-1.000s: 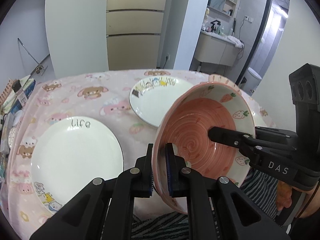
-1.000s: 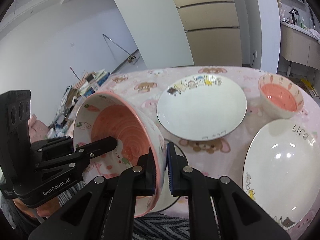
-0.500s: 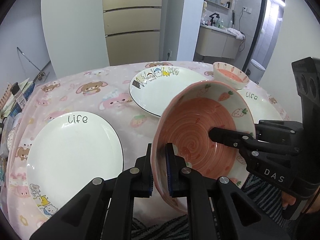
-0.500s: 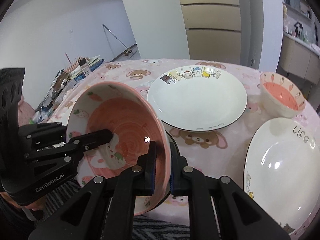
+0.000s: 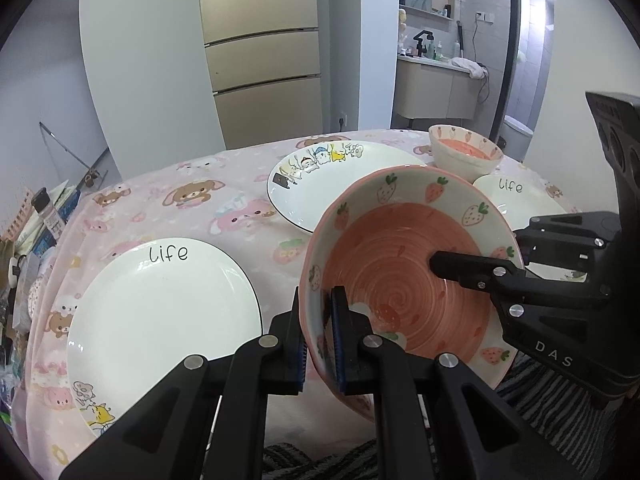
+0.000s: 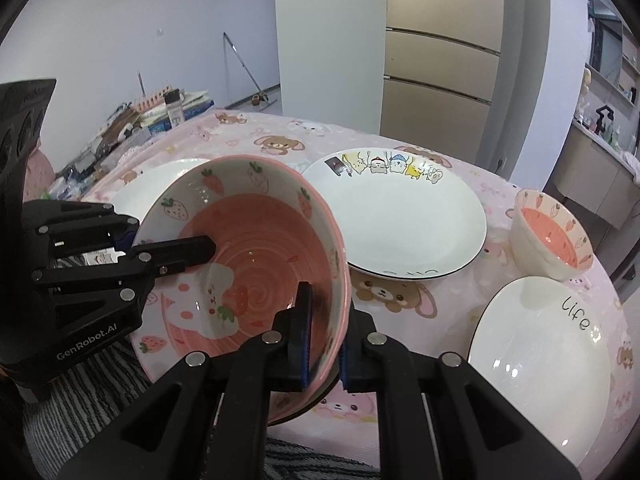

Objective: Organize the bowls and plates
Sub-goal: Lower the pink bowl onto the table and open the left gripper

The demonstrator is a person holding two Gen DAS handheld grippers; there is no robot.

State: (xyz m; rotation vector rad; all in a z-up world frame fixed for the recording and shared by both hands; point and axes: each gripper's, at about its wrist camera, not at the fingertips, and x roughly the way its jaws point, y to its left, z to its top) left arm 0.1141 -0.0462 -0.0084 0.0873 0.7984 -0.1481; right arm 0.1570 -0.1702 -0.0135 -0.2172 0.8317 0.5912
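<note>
We hold a large pink bowl [image 5: 404, 276] with a strawberry-patterned rim between two black tongs, above the near edge of a round worktop [image 5: 192, 200] covered in a pink cartoon-animal cloth. The bowl is tilted, its spiral-painted inside facing up and towards us. Our left tongs [image 5: 320, 336] pinch its rim on the left side, one pad outside the wall and one inside. Our right tongs [image 6: 324, 340] pinch the opposite side of the rim the same way, the inner finger reaching down into the bowl. Each pair of tongs shows in the other's view as a black finger resting on the pink inside.

On the worktop, a white plate marked "life" [image 5: 160, 316] lies at the near left, just beside the held bowl. A wide white plate with small cartoon animals along its far rim [image 6: 396, 216] sits in the middle, further away. A second white plate marked "life" [image 6: 544, 360] lies at the near right. A small pink bowl with carrots on its rim [image 6: 552, 236] stands at the far right, close to the animal plate and the right "life" plate.

Beyond the worktop stand a tall beige fridge [image 5: 264, 52] and, far left, a clutter of boxes and bottles [image 6: 132, 132]
</note>
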